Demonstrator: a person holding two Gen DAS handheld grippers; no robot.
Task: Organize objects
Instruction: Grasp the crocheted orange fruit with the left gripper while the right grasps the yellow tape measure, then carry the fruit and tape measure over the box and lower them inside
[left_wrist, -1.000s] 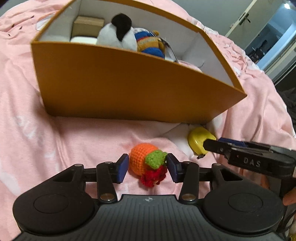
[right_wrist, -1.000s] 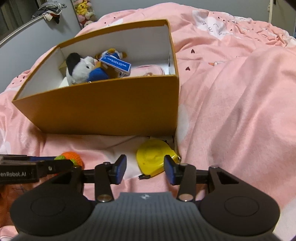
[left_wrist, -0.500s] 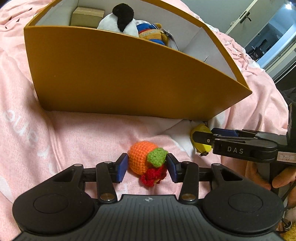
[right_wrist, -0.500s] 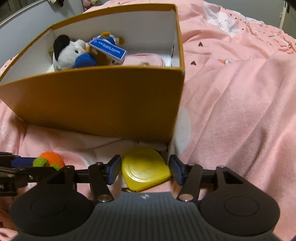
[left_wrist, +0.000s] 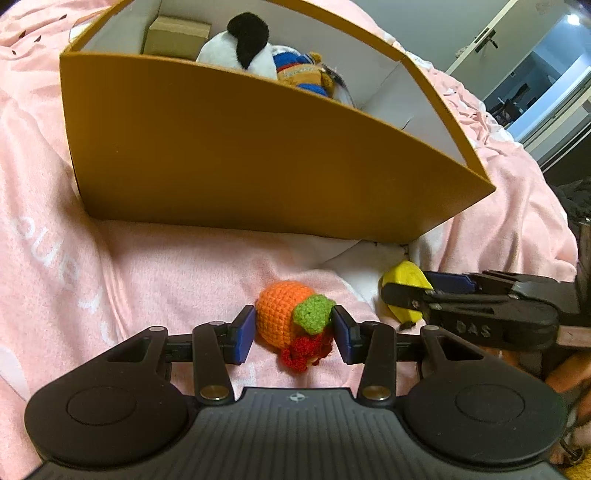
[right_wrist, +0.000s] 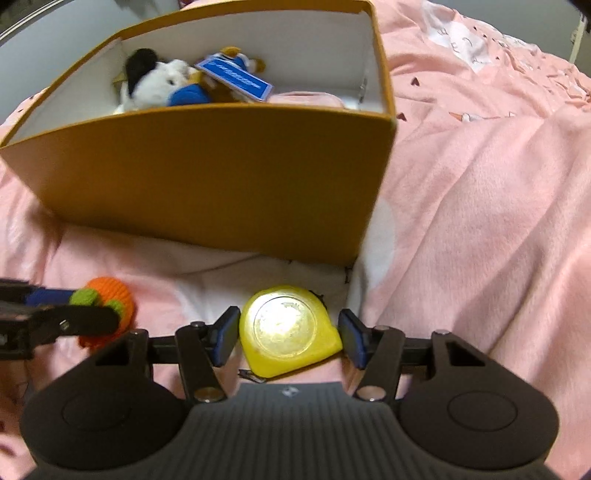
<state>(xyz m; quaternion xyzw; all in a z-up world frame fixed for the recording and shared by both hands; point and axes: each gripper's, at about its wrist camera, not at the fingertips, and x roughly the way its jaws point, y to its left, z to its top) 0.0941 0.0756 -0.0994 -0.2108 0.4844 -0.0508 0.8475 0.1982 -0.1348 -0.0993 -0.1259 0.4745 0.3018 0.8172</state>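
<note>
An orange crochet fruit (left_wrist: 284, 317) with a green leaf and red tassel lies on the pink blanket between the pads of my left gripper (left_wrist: 293, 330), which touch its sides. A yellow tape measure (right_wrist: 290, 330) lies between the fingers of my right gripper (right_wrist: 288, 338), which stands open with small gaps either side. The tape measure (left_wrist: 402, 282) and right gripper also show in the left wrist view, and the crochet fruit (right_wrist: 110, 295) shows in the right wrist view. An open orange box (left_wrist: 240, 158) stands just beyond both objects.
The box (right_wrist: 207, 177) holds a black-and-white plush (right_wrist: 155, 81), a blue-tagged plush (right_wrist: 232, 75), a small cardboard carton (left_wrist: 177, 37) and a pink item (right_wrist: 306, 99). Rumpled pink bedding (right_wrist: 480, 184) surrounds it. A doorway (left_wrist: 546, 66) is at far right.
My right gripper has moved forward around the tape measure, which was ahead of its fingertips. My left gripper's pads have closed in on the crochet fruit. The box looks nearer.
</note>
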